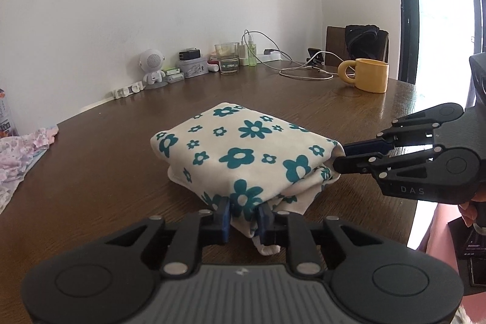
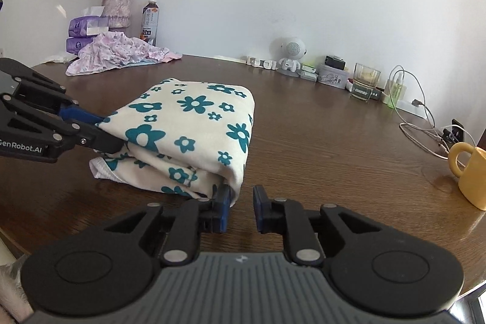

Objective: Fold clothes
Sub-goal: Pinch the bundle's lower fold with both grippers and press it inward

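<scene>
My left gripper lies low, clamping the cloth; my right gripper, level alongside, is parted.

Cream cloth with teal flowers, yellow mug, dark brown table

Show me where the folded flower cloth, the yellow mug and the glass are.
folded flower cloth [image 1: 240, 148]: left wrist view, on its top face.
yellow mug [image 1: 372, 75]: left wrist view, on the body's side wall.
glass [image 2: 366, 82]: right wrist view, on its front wall.
</scene>
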A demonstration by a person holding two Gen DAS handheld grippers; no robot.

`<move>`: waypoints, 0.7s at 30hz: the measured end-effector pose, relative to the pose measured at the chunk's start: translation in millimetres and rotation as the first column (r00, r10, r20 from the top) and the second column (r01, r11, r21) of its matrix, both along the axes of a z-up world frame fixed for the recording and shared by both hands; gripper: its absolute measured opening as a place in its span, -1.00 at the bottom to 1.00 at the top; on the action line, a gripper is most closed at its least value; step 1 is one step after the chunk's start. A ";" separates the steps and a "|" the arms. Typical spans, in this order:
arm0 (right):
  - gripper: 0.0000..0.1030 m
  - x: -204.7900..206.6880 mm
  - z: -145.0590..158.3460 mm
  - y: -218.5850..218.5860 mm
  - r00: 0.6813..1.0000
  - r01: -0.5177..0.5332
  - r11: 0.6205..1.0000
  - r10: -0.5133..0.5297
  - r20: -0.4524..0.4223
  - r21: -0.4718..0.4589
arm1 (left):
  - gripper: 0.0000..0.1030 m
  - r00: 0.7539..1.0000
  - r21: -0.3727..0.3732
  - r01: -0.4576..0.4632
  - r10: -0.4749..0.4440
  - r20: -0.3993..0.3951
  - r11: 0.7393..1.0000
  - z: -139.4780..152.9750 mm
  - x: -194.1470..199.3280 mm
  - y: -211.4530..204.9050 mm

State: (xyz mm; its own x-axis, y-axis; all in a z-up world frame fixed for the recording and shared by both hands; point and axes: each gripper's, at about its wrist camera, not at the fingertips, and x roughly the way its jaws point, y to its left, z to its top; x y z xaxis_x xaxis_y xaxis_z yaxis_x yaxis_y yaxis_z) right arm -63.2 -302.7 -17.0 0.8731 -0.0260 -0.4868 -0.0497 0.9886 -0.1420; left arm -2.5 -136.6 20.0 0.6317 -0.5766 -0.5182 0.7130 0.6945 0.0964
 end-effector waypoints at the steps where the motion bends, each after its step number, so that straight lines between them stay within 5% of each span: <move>1: -0.70 2.0 0.0 0.6 1.000 -0.004 1.000 0.004 0.001 0.002 | -0.66 1.000 0.003 0.001 -0.001 0.007 1.000 -0.3 -0.7 -1.0; 5: -0.80 4.5 -0.7 9.7 1.000 0.004 0.999 -0.003 0.028 -0.049 | -0.78 1.000 -0.039 -0.010 0.009 -0.029 0.999 -2.3 4.5 4.8; 10: -0.91 -9.0 7.9 -2.8 0.992 0.007 0.997 -0.018 0.125 0.082 | -0.80 0.998 -0.056 -0.018 0.014 -0.064 0.998 -5.9 7.6 9.3; 13: -0.84 -7.7 4.5 -11.3 0.994 0.001 0.989 -0.016 0.104 0.145 | -0.79 0.999 -0.043 -0.012 0.010 -0.049 0.999 -5.9 5.1 7.1; 18: -0.54 -6.9 1.5 0.9 0.995 -0.009 1.000 0.006 0.102 0.030 | -0.75 0.999 -0.040 -0.005 0.003 -0.051 0.999 -5.8 5.2 6.5; 20: -0.55 -4.1 3.5 8.3 0.994 -0.010 1.000 0.009 0.106 0.010 | -0.75 0.999 -0.039 -0.005 0.003 -0.048 0.999 -6.9 5.0 7.2; 21: -0.80 -3.1 4.9 7.2 0.994 0.004 0.999 -0.007 0.109 0.034 | -0.75 0.999 -0.041 -0.005 0.003 -0.048 0.999 -7.4 5.5 7.6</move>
State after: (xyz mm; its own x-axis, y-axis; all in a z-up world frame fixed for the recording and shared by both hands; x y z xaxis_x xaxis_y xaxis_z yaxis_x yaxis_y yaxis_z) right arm -66.3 -295.5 -12.1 0.9210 -0.0164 -0.3893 -0.0302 0.9931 -0.1131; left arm 3.0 -129.0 12.5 0.6095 -0.5950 -0.5239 0.7130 0.7003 0.0341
